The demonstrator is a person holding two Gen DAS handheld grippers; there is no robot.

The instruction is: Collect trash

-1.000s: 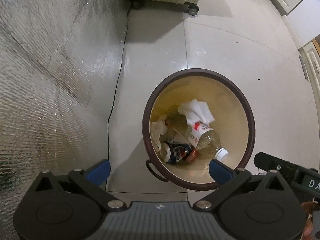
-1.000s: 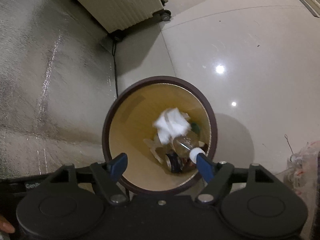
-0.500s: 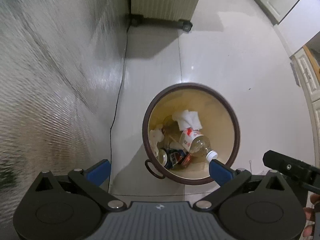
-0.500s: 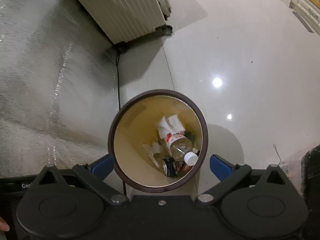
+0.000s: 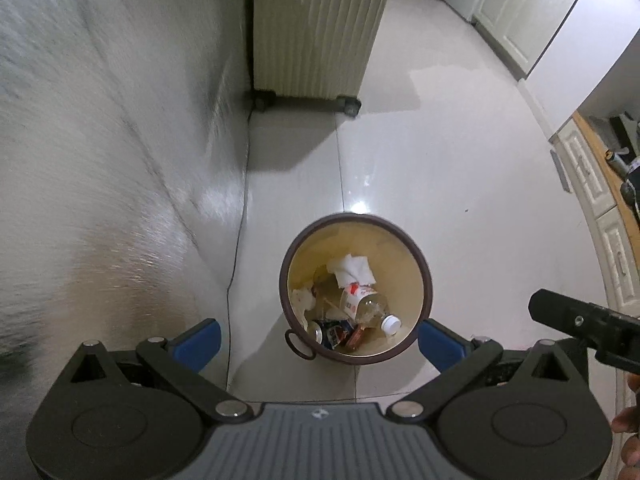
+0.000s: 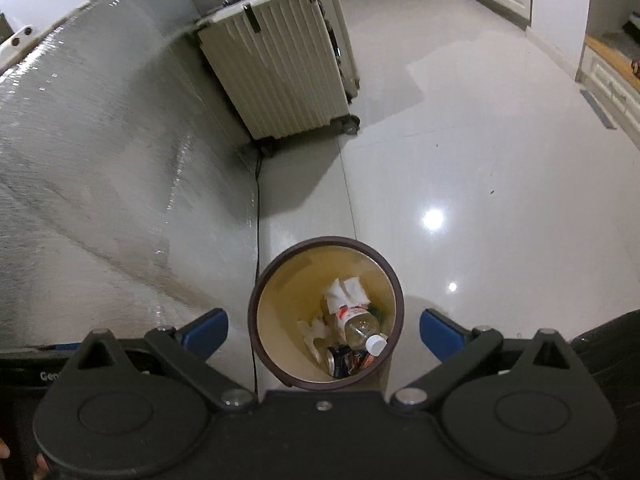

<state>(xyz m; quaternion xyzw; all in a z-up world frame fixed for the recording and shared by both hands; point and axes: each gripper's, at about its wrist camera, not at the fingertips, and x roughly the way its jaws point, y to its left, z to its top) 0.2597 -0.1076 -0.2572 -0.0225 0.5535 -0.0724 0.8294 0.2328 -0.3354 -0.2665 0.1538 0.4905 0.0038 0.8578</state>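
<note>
Both spread tools point(image 5: 316, 340) point(image 6: 324, 332) hover over bin point(image 5: 427, 276) holding bottle point(image 5: 362, 305), can point(image 5: 330, 330), tissues point(image 5: 352, 269).

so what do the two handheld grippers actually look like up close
Both match: the left gripper and right gripper have blue finger pads on black linkage arms with silver pivot bolts and two round black housings. The left's centre plate is ribbed grey with a small logo; the right's is plain black, with white lettering partly visible at its left.

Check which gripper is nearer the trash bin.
Right, narrowly. Right gripper hangs open almost straight over the trash bin, rim under its body; left gripper, open too, sits above and slightly back.
</note>
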